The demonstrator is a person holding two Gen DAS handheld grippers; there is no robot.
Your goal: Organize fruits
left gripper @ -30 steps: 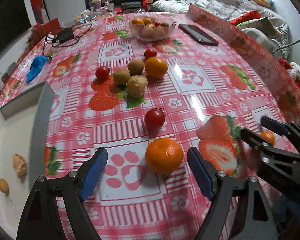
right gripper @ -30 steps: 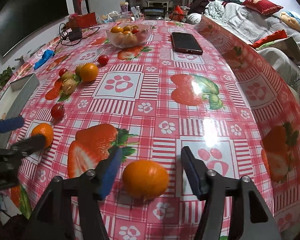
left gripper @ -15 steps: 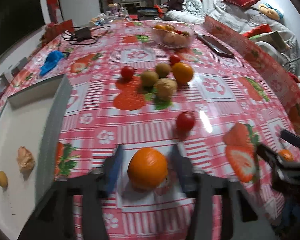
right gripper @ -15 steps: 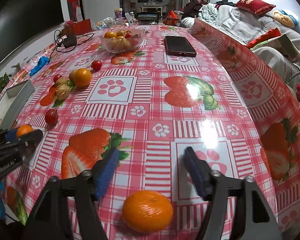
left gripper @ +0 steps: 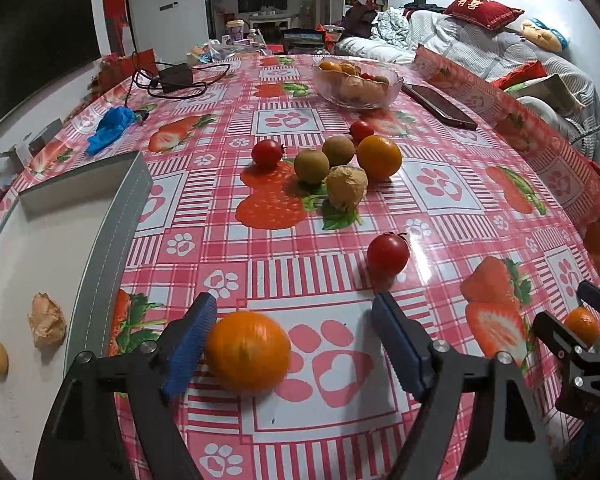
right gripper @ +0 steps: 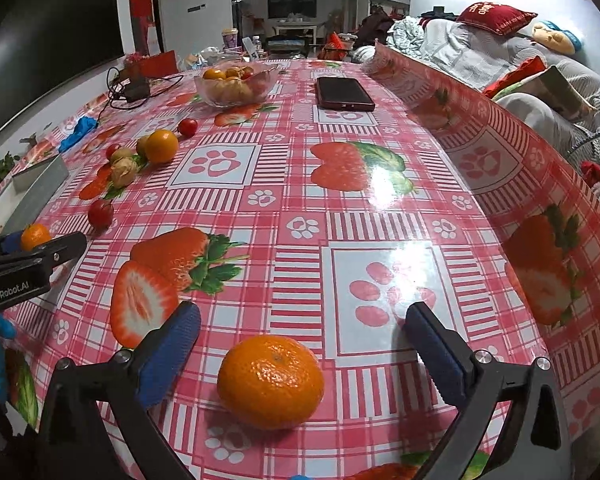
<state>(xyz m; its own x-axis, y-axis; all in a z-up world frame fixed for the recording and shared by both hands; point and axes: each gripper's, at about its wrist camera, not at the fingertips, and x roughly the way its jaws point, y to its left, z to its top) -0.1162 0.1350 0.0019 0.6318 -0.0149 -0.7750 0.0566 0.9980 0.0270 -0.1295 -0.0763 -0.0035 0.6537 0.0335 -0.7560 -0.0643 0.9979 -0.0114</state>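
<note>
Straddling round orange mandarins | left tool [left gripper: 292,334] apart, mandarin [left gripper: 247,351] blurred | right tool [right gripper: 300,350] apart, mandarin [right gripper: 271,381] dimpled

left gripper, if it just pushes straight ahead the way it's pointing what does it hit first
Probably the orange lying between the open fingers of the left gripper, close against its left finger. Past it, the red cherry tomato sits slightly right of the line; depth is hard to judge through the fisheye.
</note>
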